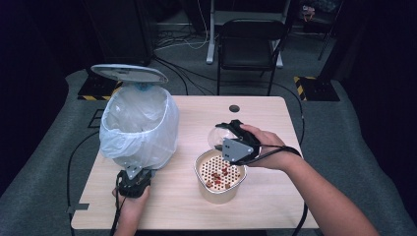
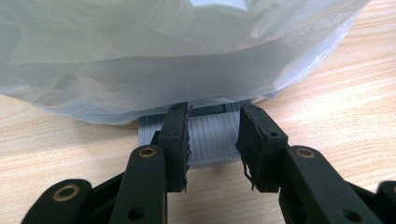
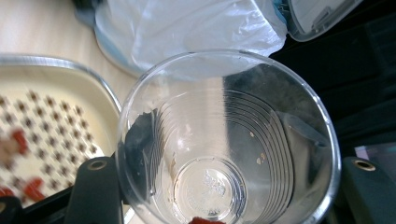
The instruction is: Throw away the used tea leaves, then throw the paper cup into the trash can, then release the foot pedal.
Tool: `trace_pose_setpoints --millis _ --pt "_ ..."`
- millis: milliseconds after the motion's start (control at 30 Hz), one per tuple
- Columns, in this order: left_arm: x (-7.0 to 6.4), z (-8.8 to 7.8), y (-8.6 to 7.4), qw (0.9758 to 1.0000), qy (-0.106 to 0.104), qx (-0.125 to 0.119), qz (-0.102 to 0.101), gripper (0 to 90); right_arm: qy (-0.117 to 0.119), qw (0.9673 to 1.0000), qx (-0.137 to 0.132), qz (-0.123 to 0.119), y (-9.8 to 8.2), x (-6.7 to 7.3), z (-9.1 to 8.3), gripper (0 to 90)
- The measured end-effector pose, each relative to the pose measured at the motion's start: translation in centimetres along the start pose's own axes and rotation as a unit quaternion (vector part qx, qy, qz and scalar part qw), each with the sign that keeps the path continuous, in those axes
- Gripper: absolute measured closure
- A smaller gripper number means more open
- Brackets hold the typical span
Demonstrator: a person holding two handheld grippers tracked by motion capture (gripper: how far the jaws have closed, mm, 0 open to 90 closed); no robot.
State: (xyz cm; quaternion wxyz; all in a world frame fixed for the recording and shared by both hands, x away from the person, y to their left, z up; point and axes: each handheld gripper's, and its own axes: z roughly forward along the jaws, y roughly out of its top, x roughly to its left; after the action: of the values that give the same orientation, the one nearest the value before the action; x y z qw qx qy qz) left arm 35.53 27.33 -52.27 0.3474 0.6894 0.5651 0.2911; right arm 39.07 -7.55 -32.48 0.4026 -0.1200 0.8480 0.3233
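A small bin lined with a white bag stands at the table's left, its lid raised. My left gripper is at the bin's foot. Its jaws stand apart with their tips on the grey ribbed pedal, under the bag. My right gripper is shut on a clear plastic cup, tipped on its side just above a cream bowl with a perforated insert holding red bits. In the right gripper view the cup opens toward the camera, with a red bit inside.
The wooden table has a round hole near its far edge. A black folding chair stands beyond it, and cables run over the grey floor. The bowl's rim and the bin lid lie close to the cup.
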Motion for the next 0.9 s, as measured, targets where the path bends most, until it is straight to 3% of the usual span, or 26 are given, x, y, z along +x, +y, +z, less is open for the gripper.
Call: trace_pose_setpoints --millis 100,133,233,300,333,367,467,533,600,633,700,767,800,833,900 --pt "0.0 0.0 0.0 1.0 0.0 0.0 0.0 63.8 0.022 0.9983 -0.013 0.052 -0.3 -0.8 0.1 35.3" --pt "0.0 0.0 0.0 1.0 0.0 0.0 0.0 63.8 0.038 0.9959 -0.014 0.081 -0.4 -1.2 0.2 35.3" --pt "0.0 0.0 0.0 1.0 0.0 0.002 0.003 63.8 0.052 0.9896 -0.02 0.133 -0.8 -1.9 0.5 35.3" --pt "0.0 0.0 0.0 1.0 0.0 0.002 0.004 63.8 0.059 0.9846 -0.022 0.163 -1.0 -2.5 0.7 35.2" --pt "0.0 0.0 0.0 1.0 0.0 0.002 0.004 63.8 0.059 0.9846 -0.022 0.163 -1.0 -2.5 0.7 35.2" --pt "0.0 0.0 0.0 1.0 0.0 0.001 0.002 63.8 0.068 0.9762 -0.027 0.204 -1.1 -3.3 0.8 35.2" --pt "0.0 0.0 0.0 1.0 0.0 0.0 0.0 63.8 0.078 0.9648 -0.035 0.249 -0.8 -4.2 0.9 35.2" --pt "0.0 0.0 0.0 1.0 0.0 0.002 0.002 63.8 0.087 0.9537 -0.044 0.284 -0.4 -5.1 1.0 35.0" --pt "0.0 0.0 0.0 1.0 0.0 -0.001 0.001 63.8 0.091 0.9452 -0.049 0.31 0.0 -5.8 1.1 35.0" --pt "0.0 0.0 0.0 1.0 0.0 -0.001 0.001 63.8 0.094 0.9415 -0.051 0.319 0.3 -6.1 1.3 34.9" --pt "0.0 0.0 0.0 1.0 0.0 -0.001 0.001 63.8 0.089 0.9372 -0.048 0.334 0.7 -6.8 1.5 34.9" --pt "0.0 0.0 0.0 1.0 0.001 -0.003 0.0 63.8 0.09 0.9296 -0.05 0.354 1.1 -7.5 1.9 34.9" --pt "0.0 0.0 0.0 1.0 0.001 -0.002 0.0 63.8 0.089 0.9283 -0.049 0.358 1.3 -7.7 2.1 35.0" --pt "0.0 0.0 0.0 1.0 -0.001 -0.001 -0.002 63.8 0.094 0.9268 -0.048 0.36 1.6 -7.9 2.3 35.0" --pt "0.0 0.0 0.0 1.0 0.0 -0.002 -0.001 63.8 0.107 0.9202 -0.048 0.374 2.2 -8.5 2.9 35.1"
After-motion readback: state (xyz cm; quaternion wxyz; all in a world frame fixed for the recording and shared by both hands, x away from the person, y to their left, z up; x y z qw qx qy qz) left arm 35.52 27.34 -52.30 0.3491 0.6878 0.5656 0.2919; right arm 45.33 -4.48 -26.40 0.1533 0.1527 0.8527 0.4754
